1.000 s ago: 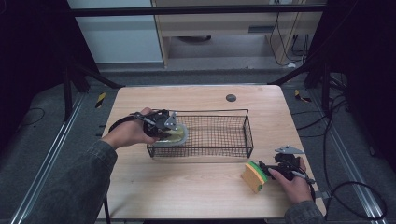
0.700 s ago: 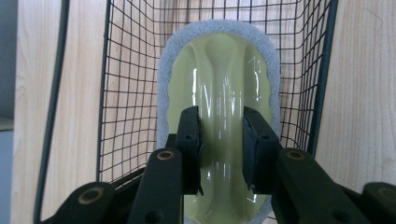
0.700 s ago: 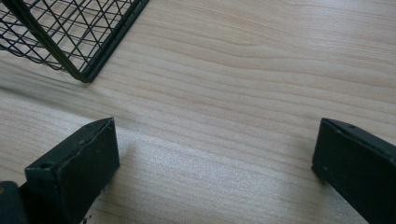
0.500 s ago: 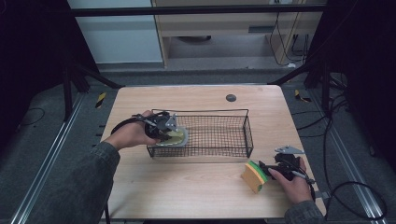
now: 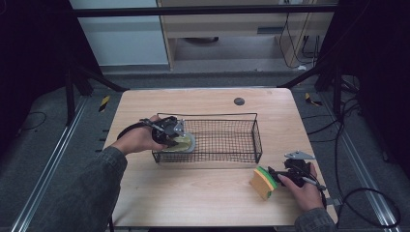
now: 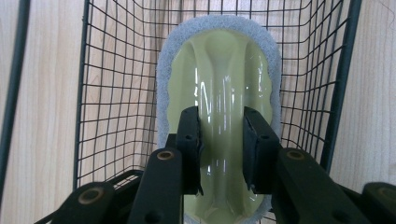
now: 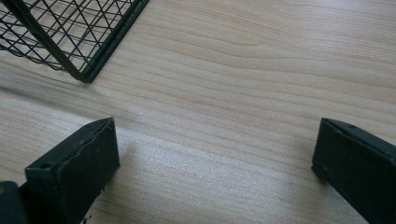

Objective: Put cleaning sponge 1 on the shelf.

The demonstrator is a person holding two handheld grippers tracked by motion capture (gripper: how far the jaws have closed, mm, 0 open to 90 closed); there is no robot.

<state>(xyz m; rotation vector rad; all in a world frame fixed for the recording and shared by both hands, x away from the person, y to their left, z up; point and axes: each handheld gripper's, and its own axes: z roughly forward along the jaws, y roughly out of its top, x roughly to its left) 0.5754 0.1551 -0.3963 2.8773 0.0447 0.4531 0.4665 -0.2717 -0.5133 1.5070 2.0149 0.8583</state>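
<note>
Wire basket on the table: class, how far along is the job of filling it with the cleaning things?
Done: nothing lies loose in the wire basket. In hand: the left gripper is shut on the handle of a pale green scrubber, held at the basket's left end. Left: the yellow-green sponge lies on the table by the right gripper, whose jaws are open.

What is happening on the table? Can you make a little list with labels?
table: light wood
basket: black wire basket, mid-table
left gripper: shut on the ridge of the scrubber
scrubber: pale green with grey pad, at the basket's left end
right gripper: jaws wide apart, nothing between them
sponge: yellow and green, beside the right gripper
</note>
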